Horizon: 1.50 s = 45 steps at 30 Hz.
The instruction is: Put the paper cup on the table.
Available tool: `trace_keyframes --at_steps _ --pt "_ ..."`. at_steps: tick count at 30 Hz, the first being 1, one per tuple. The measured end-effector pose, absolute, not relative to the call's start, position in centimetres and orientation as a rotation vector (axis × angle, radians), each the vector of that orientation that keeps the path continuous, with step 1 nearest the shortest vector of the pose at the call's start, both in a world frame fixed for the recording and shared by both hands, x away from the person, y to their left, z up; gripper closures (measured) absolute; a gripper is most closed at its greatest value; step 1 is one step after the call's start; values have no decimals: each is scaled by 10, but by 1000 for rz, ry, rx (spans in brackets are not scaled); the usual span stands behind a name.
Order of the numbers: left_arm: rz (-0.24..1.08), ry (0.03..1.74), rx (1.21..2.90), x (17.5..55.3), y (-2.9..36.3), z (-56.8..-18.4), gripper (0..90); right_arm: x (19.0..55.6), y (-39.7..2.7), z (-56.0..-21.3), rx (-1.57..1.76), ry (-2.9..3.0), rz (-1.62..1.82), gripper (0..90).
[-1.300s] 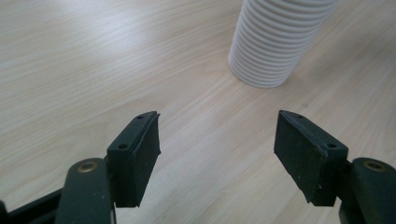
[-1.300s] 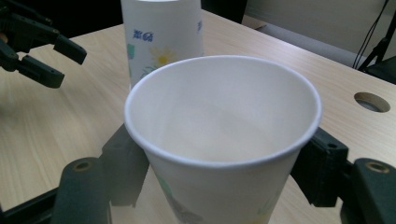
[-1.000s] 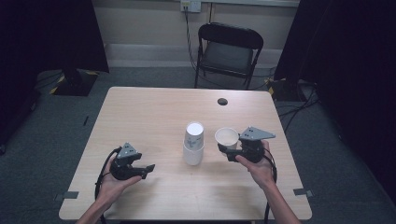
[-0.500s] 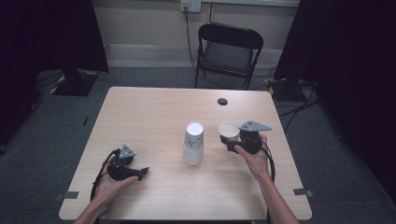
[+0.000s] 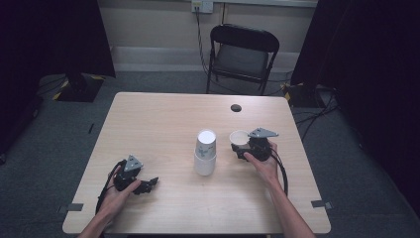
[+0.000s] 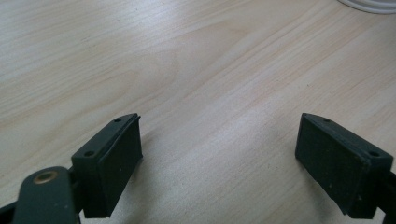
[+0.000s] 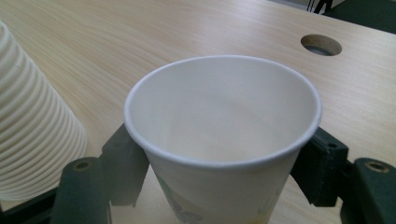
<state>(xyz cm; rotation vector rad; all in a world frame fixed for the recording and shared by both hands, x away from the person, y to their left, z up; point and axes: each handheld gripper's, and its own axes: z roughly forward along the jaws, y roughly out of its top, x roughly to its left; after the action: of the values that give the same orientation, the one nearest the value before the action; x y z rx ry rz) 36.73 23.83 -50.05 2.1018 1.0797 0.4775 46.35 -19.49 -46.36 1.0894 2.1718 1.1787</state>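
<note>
A single paper cup is pinched upright, mouth up, between the two pads of the right gripper, its long axis vertical and its rim above the pads. The inverted stack of paper cups stands just beside this gripper, on the side toward the other hand, apart from the held cup. Bare table lies ahead of the cup, so a set-down is judged to turn on keeping that gap from the stack. The left gripper is well apart near the table's front; its jaws have just been opening and are spread over bare wood, nothing between them.
</note>
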Motion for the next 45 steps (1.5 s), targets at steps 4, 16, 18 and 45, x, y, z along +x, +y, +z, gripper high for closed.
trace_keyframes --at_steps 4,16,18,45 --pt "473 1096 2097 369 238 -501 106 468 -194 -468 1120 2166 1178 285" --pt "477 1100 2104 370 238 -501 85 459 -196 -471 1128 2170 1172 275" --pt "475 1104 2098 370 237 -501 84 457 -196 -472 1125 2174 1170 274" --pt "473 1109 2104 371 238 -501 59 444 -205 -465 1200 2235 1190 142"
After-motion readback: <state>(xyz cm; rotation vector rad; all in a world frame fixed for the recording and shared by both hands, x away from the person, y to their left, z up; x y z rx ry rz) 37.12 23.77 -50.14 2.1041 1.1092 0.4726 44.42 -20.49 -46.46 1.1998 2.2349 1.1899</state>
